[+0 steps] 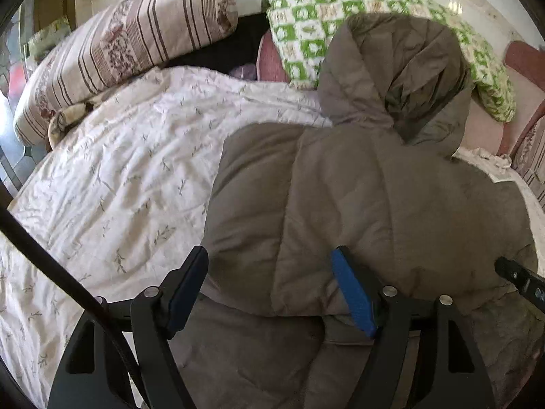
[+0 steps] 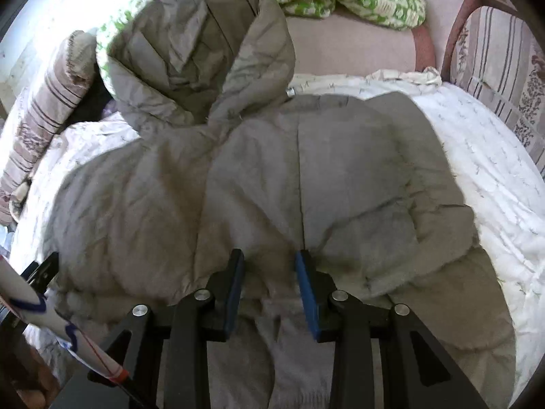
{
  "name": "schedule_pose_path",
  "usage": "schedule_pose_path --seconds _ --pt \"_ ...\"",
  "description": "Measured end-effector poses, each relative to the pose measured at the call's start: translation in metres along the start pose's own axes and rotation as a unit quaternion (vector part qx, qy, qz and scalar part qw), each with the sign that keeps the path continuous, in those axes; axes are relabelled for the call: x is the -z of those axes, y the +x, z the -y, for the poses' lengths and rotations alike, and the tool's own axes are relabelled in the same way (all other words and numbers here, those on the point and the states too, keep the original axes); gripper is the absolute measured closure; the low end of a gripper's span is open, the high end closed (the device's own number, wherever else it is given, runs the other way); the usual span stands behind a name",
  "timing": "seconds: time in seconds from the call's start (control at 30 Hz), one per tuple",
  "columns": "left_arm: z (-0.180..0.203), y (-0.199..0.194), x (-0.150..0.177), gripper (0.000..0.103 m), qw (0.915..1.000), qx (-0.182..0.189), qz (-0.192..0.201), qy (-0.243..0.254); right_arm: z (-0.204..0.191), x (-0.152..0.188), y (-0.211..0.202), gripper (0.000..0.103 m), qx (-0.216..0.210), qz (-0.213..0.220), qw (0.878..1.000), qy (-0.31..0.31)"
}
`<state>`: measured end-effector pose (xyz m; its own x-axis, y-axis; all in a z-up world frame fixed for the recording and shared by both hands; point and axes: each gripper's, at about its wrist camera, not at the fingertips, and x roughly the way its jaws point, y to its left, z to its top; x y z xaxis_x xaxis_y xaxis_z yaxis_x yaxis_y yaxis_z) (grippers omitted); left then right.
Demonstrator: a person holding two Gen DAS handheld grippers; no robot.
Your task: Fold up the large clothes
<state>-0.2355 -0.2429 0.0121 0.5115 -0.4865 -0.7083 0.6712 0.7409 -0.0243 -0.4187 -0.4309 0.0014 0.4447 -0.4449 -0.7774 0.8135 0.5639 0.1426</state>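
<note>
We see the grey-brown hooded jacket [image 1: 357, 197] lying flat on the white quilt [image 1: 119, 177], hood toward the far pillows. The left gripper [image 1: 269, 266] stands wide over the jacket's near left edge, gripping nothing. The right gripper [image 2: 270, 266] stands narrower above the jacket's middle, its pads clear of the fabric.
</note>
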Motion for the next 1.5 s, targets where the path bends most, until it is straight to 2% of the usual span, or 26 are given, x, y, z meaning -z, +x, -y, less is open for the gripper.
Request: schedule_pose_path --seconds 0.07,0.23,0.47,0.7,0.97,1.5 --pt "0.005 -0.011 0.001 0.028 0.9998 0.007 0.018 -0.006 -0.003 0.012 -0.017 0.062 -0.009 0.006 1.0 -0.01" --pt "0.028 -0.031 0.009 0.028 0.9991 0.008 0.041 0.011 -0.01 0.044 -0.046 0.059 -0.011 0.012 0.999 -0.031" --pt "0.053 -0.034 0.028 0.028 0.9989 0.028 0.021 0.032 -0.005 0.074 -0.052 0.058 0.015 0.004 0.999 -0.047" --pt "0.069 -0.029 0.038 0.028 0.9978 0.034 0.014 0.055 0.003 0.085 -0.035 0.058 0.023 -0.009 0.999 -0.039" --pt "0.069 -0.019 0.039 0.028 0.9982 0.038 -0.004 0.047 0.001 0.096 -0.022 0.051 0.035 -0.009 0.998 -0.05" --pt "0.07 -0.016 0.041 0.028 0.998 0.038 -0.012 0.049 0.0 0.1 -0.016 0.039 0.033 -0.005 0.998 -0.057"
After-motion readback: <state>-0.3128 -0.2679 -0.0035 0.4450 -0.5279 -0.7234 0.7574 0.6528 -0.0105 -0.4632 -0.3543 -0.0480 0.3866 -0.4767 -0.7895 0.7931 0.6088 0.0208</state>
